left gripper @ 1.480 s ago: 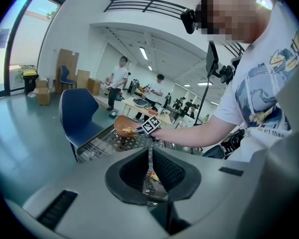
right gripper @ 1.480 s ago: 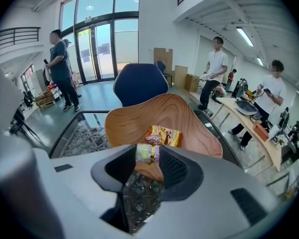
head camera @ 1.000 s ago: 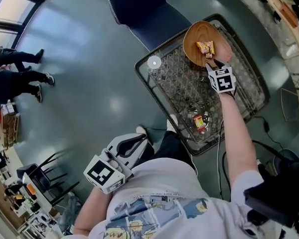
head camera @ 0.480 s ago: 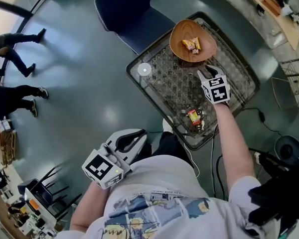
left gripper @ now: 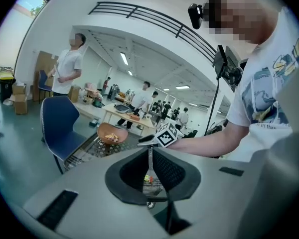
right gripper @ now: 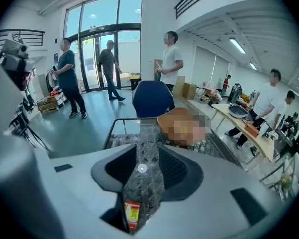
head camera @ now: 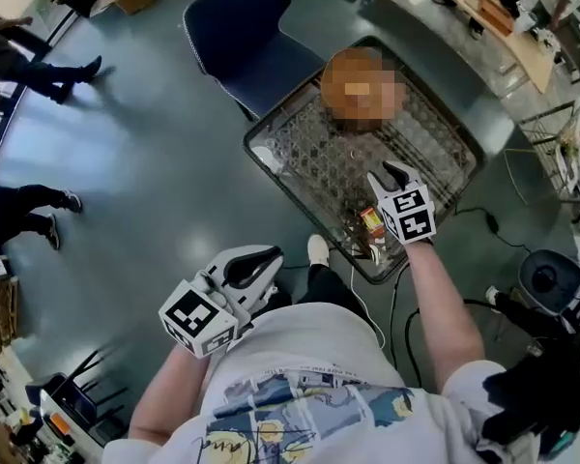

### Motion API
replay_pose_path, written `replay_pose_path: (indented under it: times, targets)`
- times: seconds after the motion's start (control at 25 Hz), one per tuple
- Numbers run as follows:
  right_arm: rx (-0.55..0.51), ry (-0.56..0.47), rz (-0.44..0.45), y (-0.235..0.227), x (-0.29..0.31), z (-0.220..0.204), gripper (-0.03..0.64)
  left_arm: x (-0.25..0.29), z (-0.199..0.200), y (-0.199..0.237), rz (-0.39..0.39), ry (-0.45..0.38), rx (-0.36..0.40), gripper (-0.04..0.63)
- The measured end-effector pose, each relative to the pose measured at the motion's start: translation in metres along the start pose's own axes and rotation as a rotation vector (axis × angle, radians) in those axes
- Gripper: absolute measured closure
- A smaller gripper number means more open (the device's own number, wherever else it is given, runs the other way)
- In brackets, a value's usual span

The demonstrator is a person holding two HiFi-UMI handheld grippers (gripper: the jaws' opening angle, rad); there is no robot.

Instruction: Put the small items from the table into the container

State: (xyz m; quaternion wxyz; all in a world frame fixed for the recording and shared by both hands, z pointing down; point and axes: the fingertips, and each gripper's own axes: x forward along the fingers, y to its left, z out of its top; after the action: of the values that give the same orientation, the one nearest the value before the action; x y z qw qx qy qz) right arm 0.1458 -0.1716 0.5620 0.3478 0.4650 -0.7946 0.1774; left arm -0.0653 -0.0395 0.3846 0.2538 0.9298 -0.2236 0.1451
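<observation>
Pickup step is judged under way: right gripper [head camera: 386, 174] is held open, empty, above red snack packet [head camera: 370, 222]; lowering and closing are called for. Left gripper [head camera: 257, 264] is shut, empty, well apart from packet.

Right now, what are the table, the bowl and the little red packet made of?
The table looks like see-through patterned glass in a dark metal frame. The bowl is probably wood: smooth, warm brown. The packet is likely a glossy plastic wrapper, printed red and yellow.

The head view looks steeply down on the table [head camera: 300, 153], which both gripper views face obliquely, the right nearer.
</observation>
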Motion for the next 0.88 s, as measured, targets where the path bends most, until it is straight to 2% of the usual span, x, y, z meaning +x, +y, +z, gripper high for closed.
replay_pose_path:
  times: [0.44,0.88]
  targets:
    - [-0.011,-0.035,-0.008,0.109,-0.073,-0.019,0.468,-0.054,-0.025,-0.020,-0.086,-0.028,-0.001,0.584]
    - [0.060,-0.016,-0.047,0.178,-0.107,-0.056,0.468,-0.085,-0.048,-0.034,-0.183,0.008,0.042,0.584]
